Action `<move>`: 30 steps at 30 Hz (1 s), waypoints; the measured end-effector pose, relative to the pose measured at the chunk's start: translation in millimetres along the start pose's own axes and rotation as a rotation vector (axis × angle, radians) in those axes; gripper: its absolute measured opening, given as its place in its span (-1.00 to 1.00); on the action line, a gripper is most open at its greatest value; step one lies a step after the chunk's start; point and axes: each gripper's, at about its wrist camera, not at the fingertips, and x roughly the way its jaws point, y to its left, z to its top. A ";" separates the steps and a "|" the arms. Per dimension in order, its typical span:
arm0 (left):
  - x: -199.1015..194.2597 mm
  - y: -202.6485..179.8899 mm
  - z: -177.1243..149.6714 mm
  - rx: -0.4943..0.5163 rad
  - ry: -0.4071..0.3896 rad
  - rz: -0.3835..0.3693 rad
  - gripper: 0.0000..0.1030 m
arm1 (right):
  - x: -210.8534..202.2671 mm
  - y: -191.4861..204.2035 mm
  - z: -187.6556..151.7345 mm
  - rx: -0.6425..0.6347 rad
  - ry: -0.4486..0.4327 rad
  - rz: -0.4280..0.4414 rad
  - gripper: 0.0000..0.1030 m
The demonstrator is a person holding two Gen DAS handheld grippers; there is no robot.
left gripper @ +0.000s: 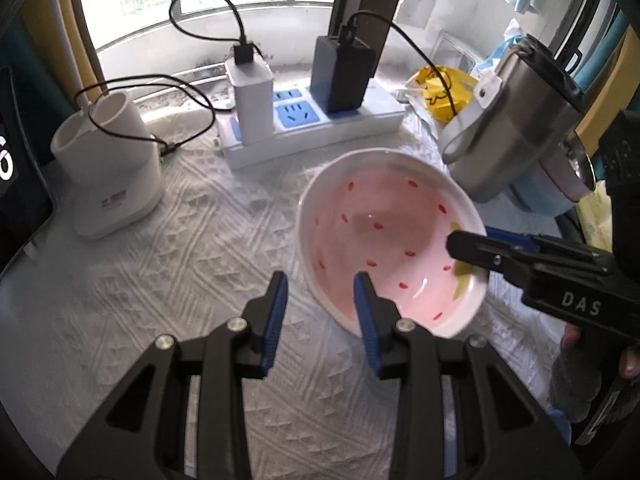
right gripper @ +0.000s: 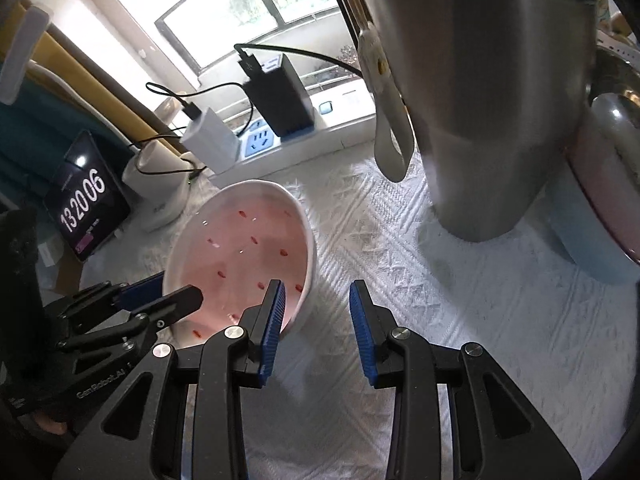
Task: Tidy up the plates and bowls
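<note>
A pink bowl (left gripper: 380, 236) (right gripper: 244, 252) with red flecks and a white rim rests on the white textured cloth (left gripper: 180, 280). My left gripper (left gripper: 320, 280) stands open over the bowl's near-left rim, one finger inside and one outside, with the pads clear of the rim. In the right wrist view the left gripper (right gripper: 178, 286) straddles the same rim from the left. My right gripper (right gripper: 316, 286) is open too; its left finger is over the bowl's inside and its right finger over the cloth. From the left wrist view the right gripper (left gripper: 472, 238) straddles the bowl's right rim.
A tall steel tumbler (left gripper: 516, 120) (right gripper: 480, 120) stands just right of the bowl, with a pale blue container (right gripper: 592, 240) beyond it. Behind are a power strip (left gripper: 360, 120) with chargers and cables, a white twin-cup holder (left gripper: 112, 172) and a clock screen (right gripper: 84, 208).
</note>
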 end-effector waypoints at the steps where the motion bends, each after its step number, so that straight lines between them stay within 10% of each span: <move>1: 2.8 0.5 0.2 -0.004 0.005 -0.007 -0.31 | 3.3 -0.8 0.8 0.003 0.007 0.008 -0.32; 30: 26.2 -16.0 3.0 0.069 -0.015 -0.022 -0.36 | 29.9 15.8 2.6 -0.079 -0.010 0.014 -0.53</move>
